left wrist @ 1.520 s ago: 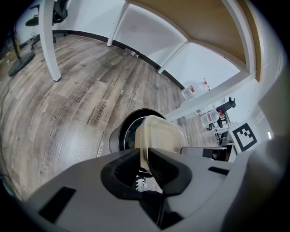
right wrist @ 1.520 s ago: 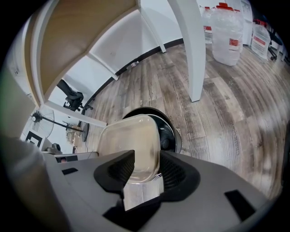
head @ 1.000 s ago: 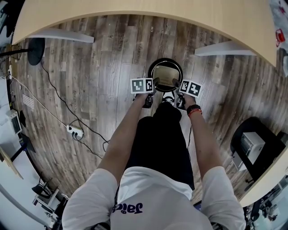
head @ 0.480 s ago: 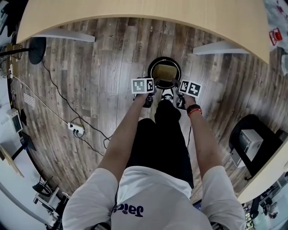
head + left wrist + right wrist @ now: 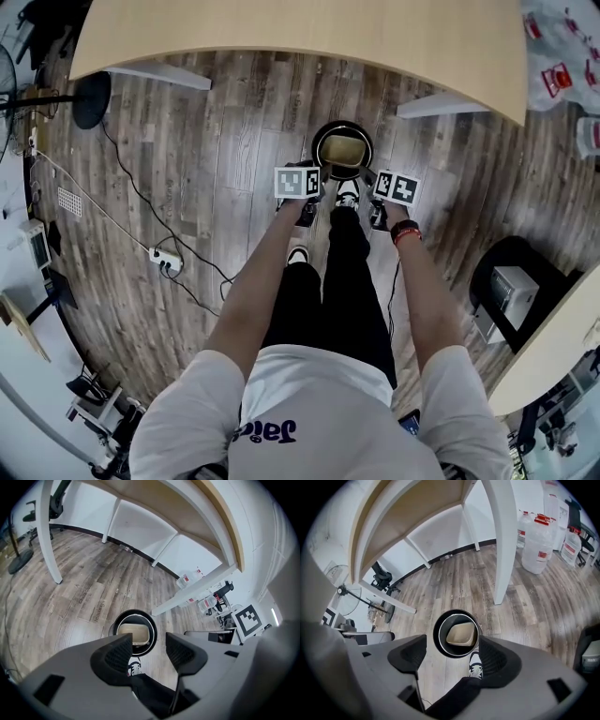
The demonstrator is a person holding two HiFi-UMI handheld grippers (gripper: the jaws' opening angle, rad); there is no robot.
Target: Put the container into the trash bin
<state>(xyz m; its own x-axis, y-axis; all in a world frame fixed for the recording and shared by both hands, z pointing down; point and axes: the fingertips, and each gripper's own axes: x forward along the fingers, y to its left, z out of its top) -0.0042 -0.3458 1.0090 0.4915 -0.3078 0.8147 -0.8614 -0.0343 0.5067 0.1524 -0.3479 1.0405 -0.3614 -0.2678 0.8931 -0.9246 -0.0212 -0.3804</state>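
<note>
The black round trash bin (image 5: 317,148) stands on the wood floor in front of the person's feet. A tan container (image 5: 344,149) lies inside it, also seen in the left gripper view (image 5: 136,631) and the right gripper view (image 5: 461,634). My left gripper (image 5: 322,172) hangs above the bin's left rim (image 5: 115,620), open and empty (image 5: 147,644). My right gripper (image 5: 368,177) hangs above the bin's right rim (image 5: 438,637); its jaws (image 5: 453,645) are closing slightly with nothing between them.
The person's shoes (image 5: 348,194) (image 5: 297,254) stand just behind the bin. A curved wooden table (image 5: 300,37) overhangs the floor beyond it, on white legs (image 5: 504,541). A power strip with cables (image 5: 167,262) lies left. A black case (image 5: 511,291) sits right, and water jugs (image 5: 536,541) stand further off.
Both grippers have lifted straight up from the bin's rim, and the bin now looks smaller below them. The container stays in the bin.
</note>
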